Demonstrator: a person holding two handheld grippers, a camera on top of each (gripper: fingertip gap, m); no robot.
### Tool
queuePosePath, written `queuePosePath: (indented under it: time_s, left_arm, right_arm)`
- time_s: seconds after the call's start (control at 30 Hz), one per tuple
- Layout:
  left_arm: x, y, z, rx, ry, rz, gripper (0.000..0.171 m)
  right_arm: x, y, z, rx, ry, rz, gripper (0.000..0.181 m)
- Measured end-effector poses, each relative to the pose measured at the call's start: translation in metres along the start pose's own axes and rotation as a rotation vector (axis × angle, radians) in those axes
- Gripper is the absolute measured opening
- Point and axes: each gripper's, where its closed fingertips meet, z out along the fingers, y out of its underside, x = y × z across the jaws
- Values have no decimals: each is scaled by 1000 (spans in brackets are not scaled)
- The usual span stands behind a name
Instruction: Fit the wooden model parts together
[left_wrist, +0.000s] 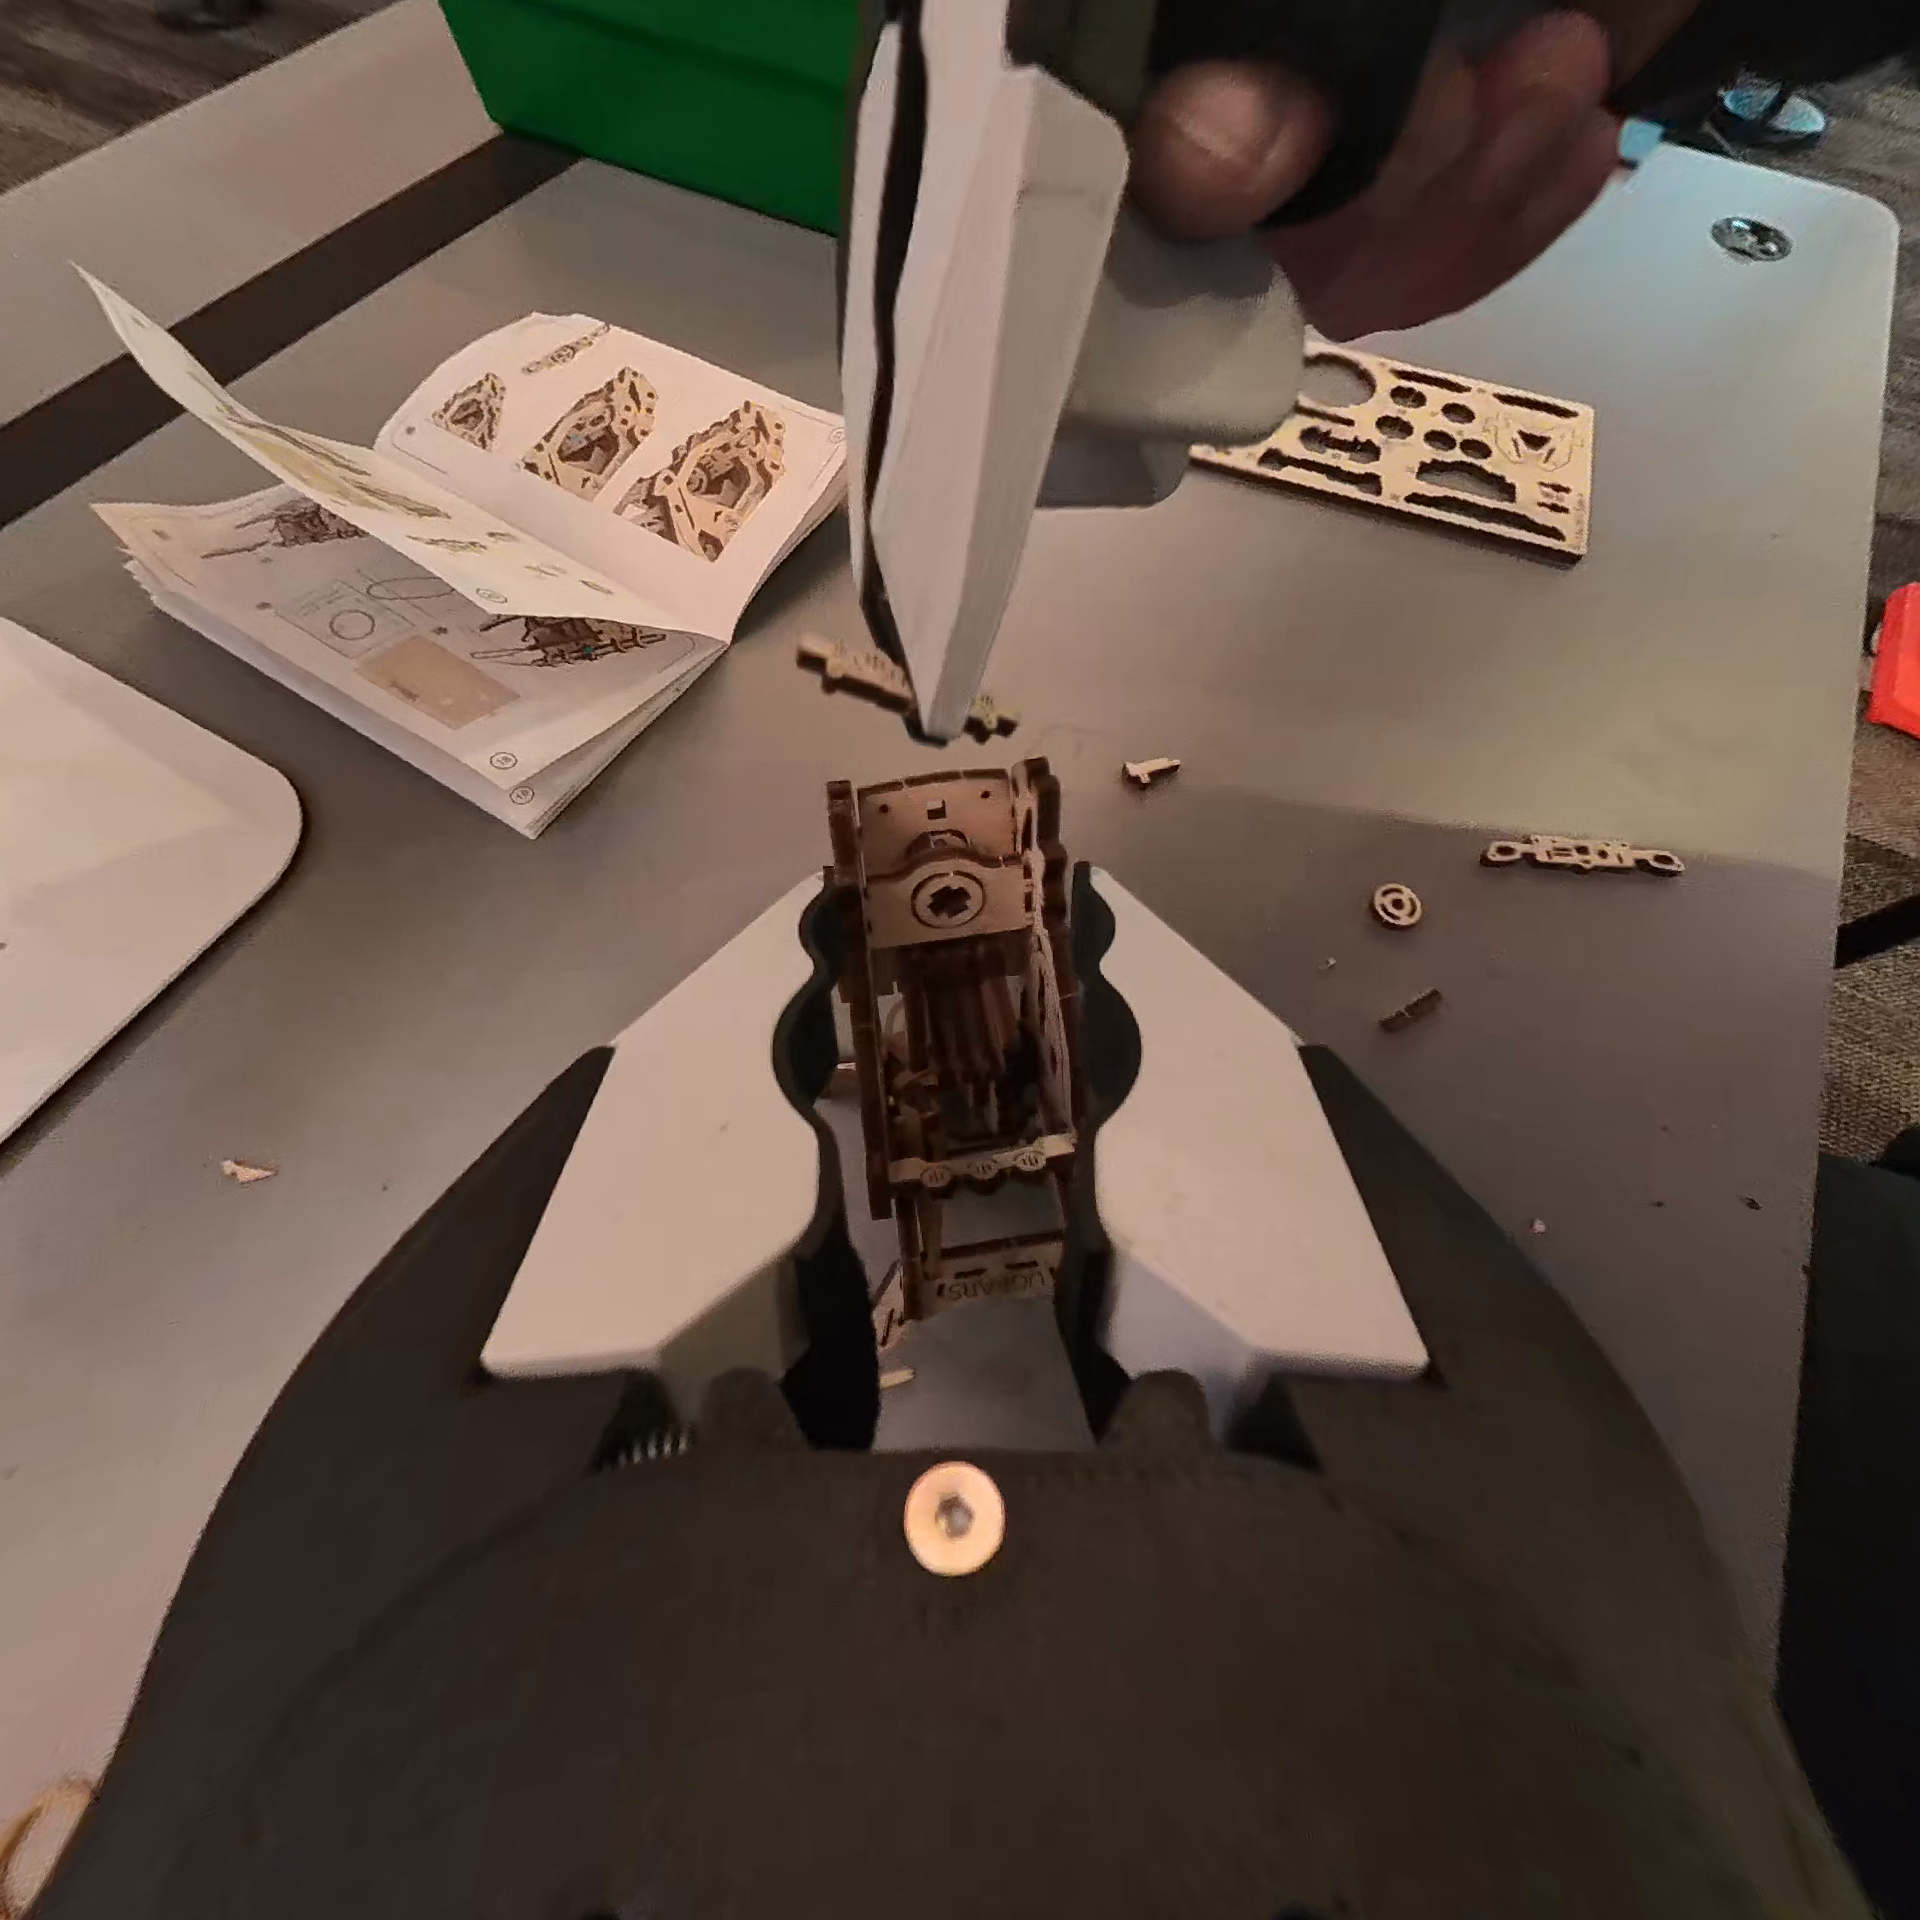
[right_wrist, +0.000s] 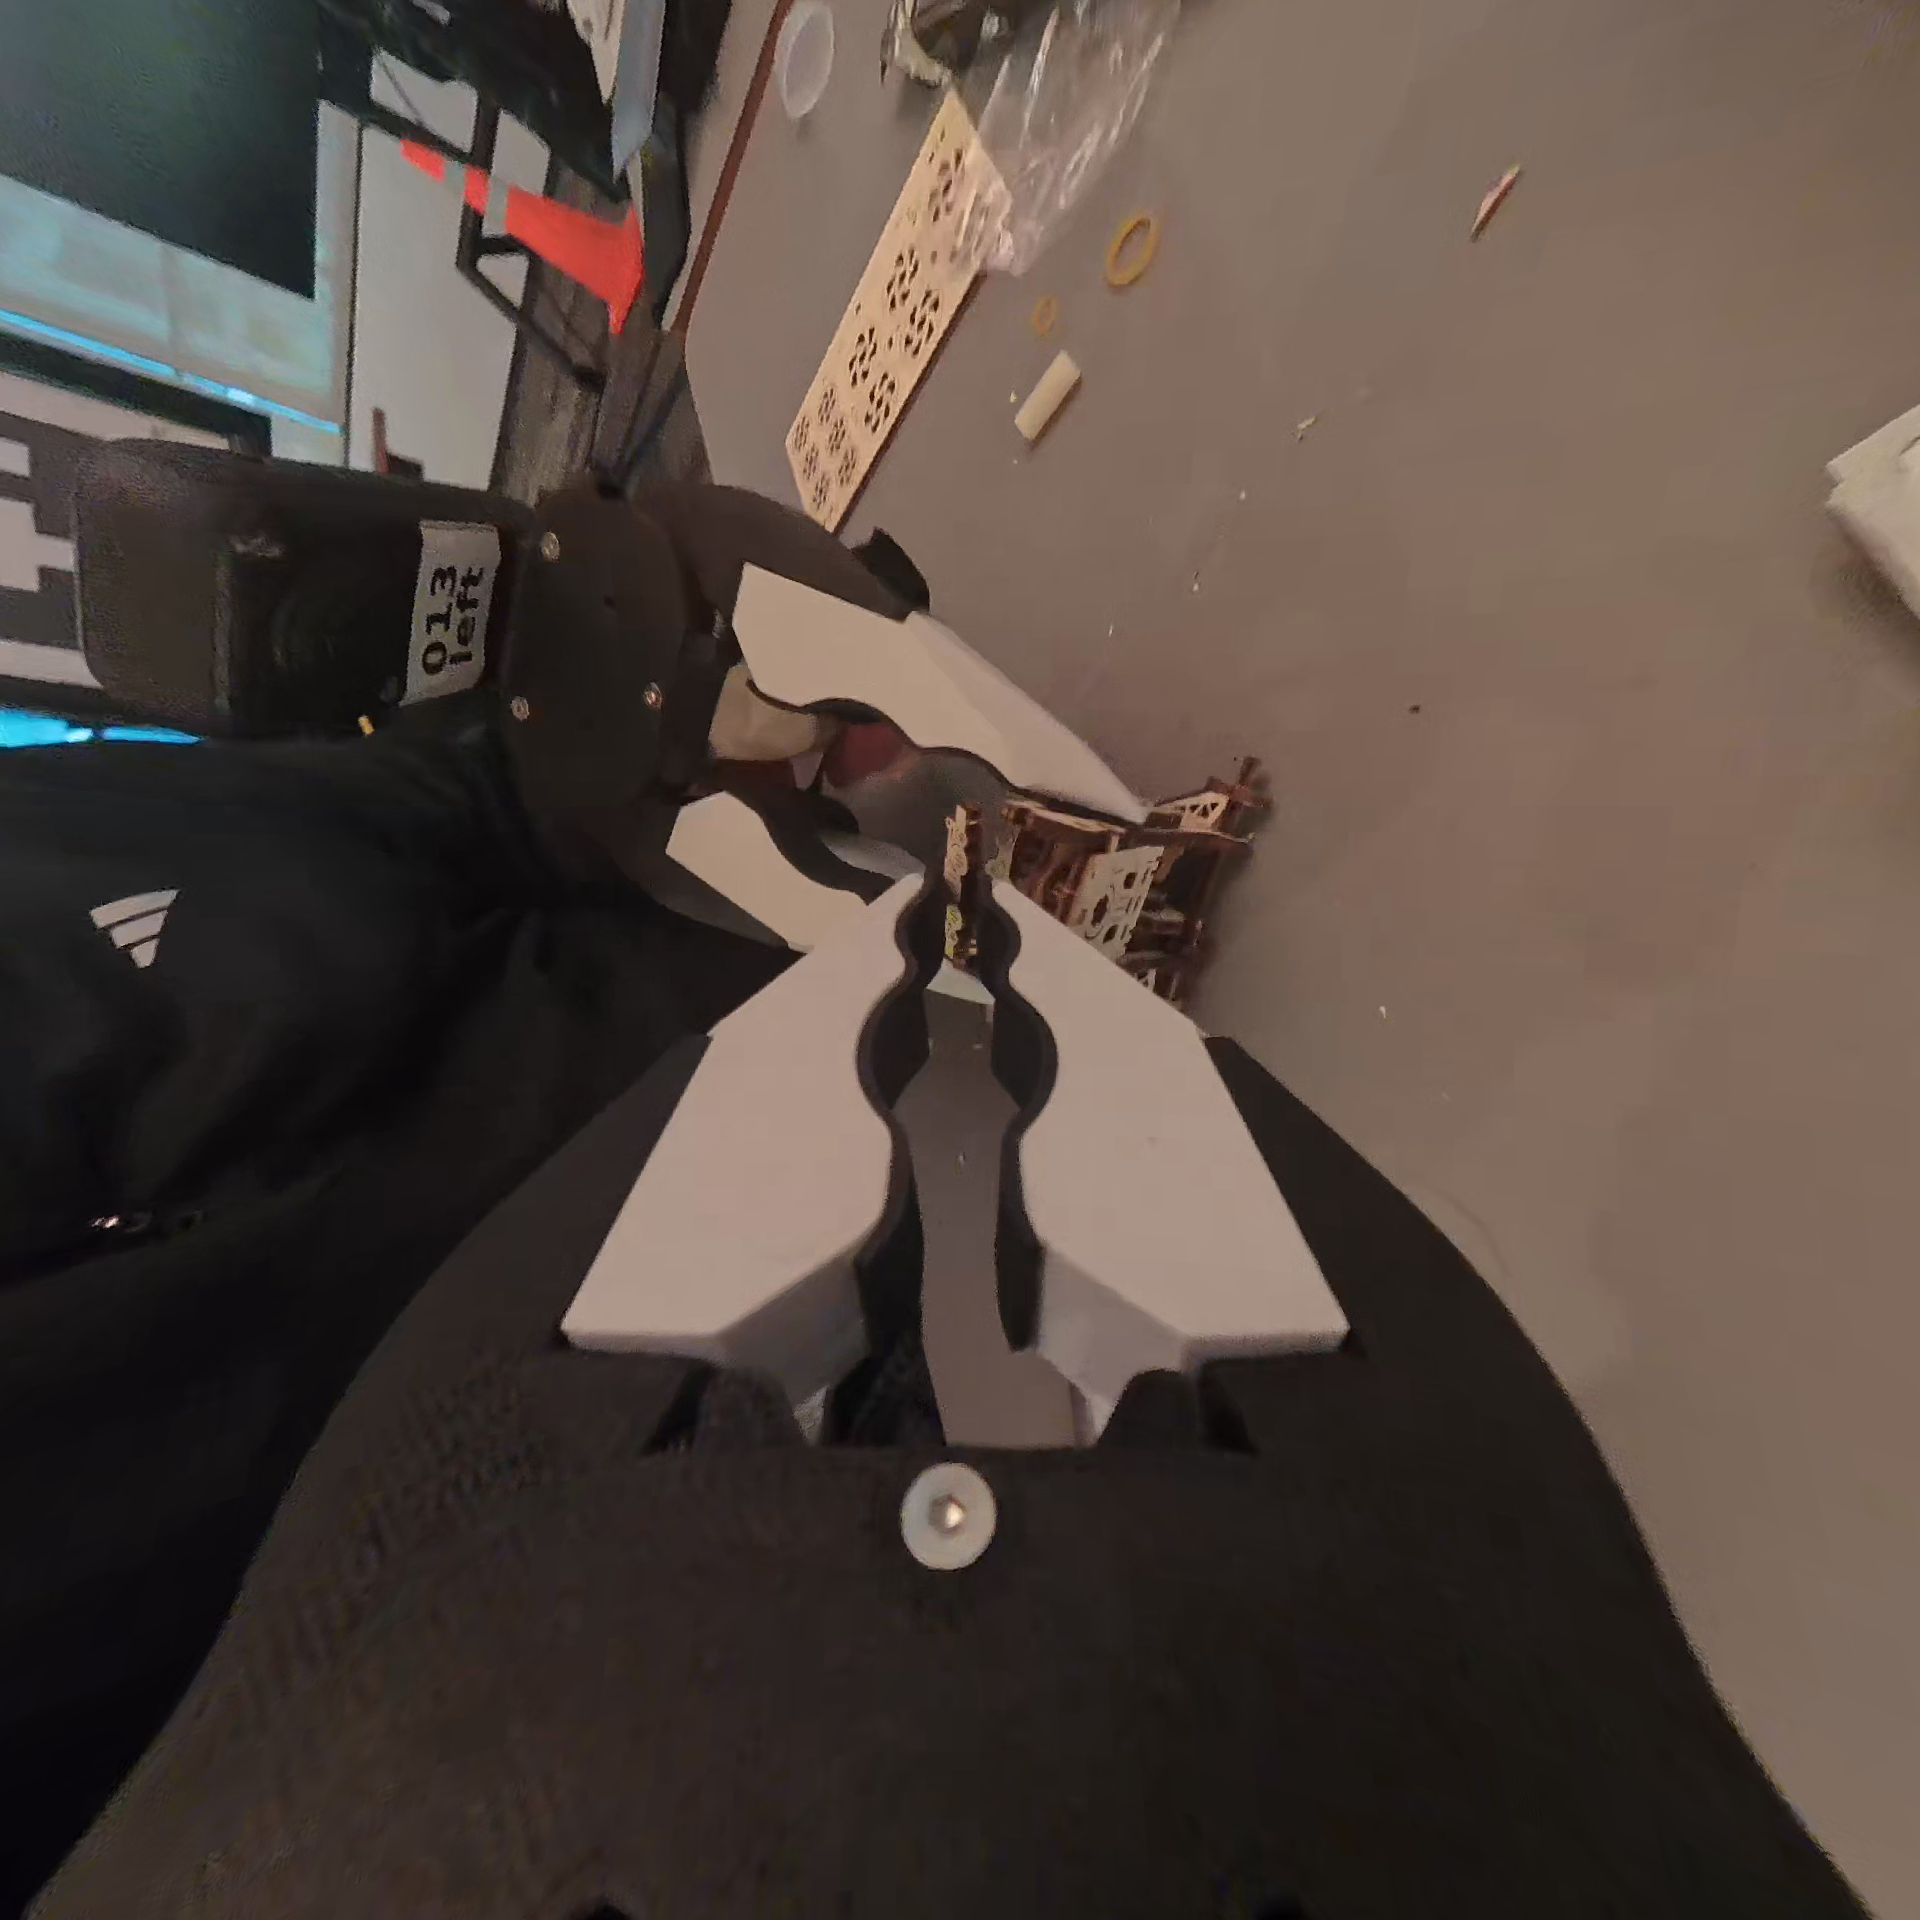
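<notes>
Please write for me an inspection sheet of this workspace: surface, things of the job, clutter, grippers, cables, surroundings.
Surface: grey table, wood crumbs scattered.
Job's things: wooden model clamped in the left gripper; a small wooden part pinched in the right gripper just above the model; loose wooden pieces nearby.
Clutter: open instruction booklet, punched-out wooden sheet, second wooden sheet, rubber band, clear plastic bag.
Grippers: both shut on their loads.
Cables: nothing seen.
Surroundings: green box, screen, carpet floor.
</notes>
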Motion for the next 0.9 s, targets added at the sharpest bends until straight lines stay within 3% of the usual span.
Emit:
queuePosePath:
  time_s: [0.53,0.9]
  left_arm:
    - [3,-2,2,67,67,98,40]
    - [8,-4,-1,139,34,188,40]
  right_arm:
    - [1,11,8,-164,-171,168,3]
    - [-6,16,9,-43,-215,216,2]
